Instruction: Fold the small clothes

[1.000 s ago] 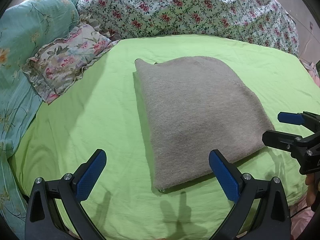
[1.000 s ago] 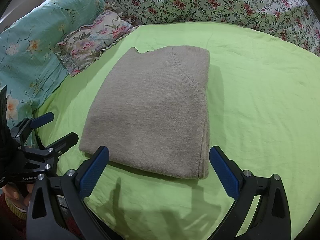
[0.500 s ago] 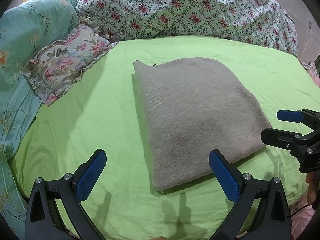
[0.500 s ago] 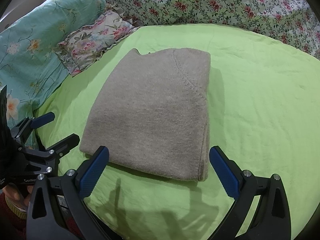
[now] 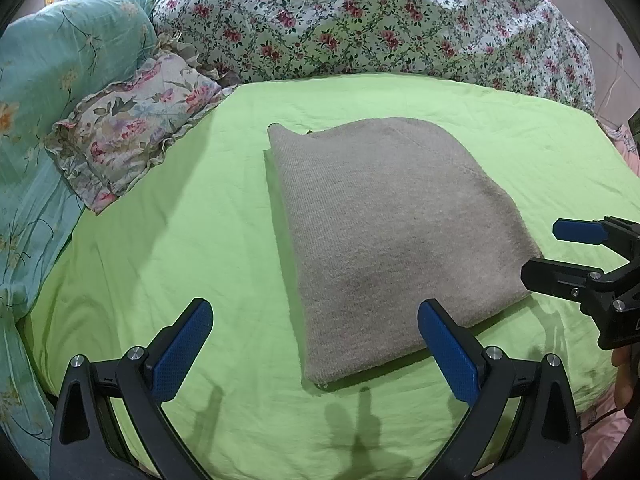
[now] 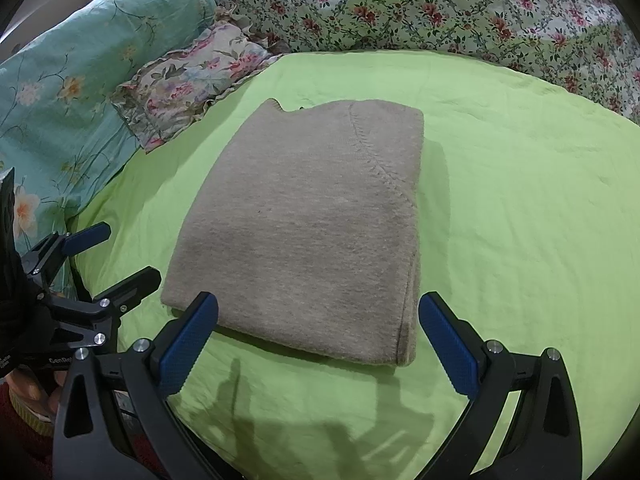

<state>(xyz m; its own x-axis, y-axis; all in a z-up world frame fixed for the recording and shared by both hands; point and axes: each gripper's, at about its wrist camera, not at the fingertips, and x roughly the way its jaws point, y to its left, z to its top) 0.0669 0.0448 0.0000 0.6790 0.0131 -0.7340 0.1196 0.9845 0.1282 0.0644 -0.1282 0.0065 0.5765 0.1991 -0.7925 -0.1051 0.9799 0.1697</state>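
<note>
A grey-beige knitted garment (image 5: 384, 236) lies folded into a flat rectangle on the green bed sheet (image 5: 180, 240); it also shows in the right wrist view (image 6: 308, 232). My left gripper (image 5: 316, 344) is open and empty, held just short of the garment's near left corner. My right gripper (image 6: 318, 340) is open and empty, just short of the garment's near edge. Each gripper shows in the other's view: the right one (image 5: 560, 252) at the garment's right corner, the left one (image 6: 116, 256) beside its left corner.
A frilled floral pillow (image 5: 132, 128) lies at the left of the sheet, against a teal floral quilt (image 5: 52, 92). A rose-patterned quilt (image 5: 360, 20) is heaped along the back. The green sheet (image 6: 520, 200) stretches to the right of the garment.
Both grippers have drawn back slightly and stay open. The garment has not moved.
</note>
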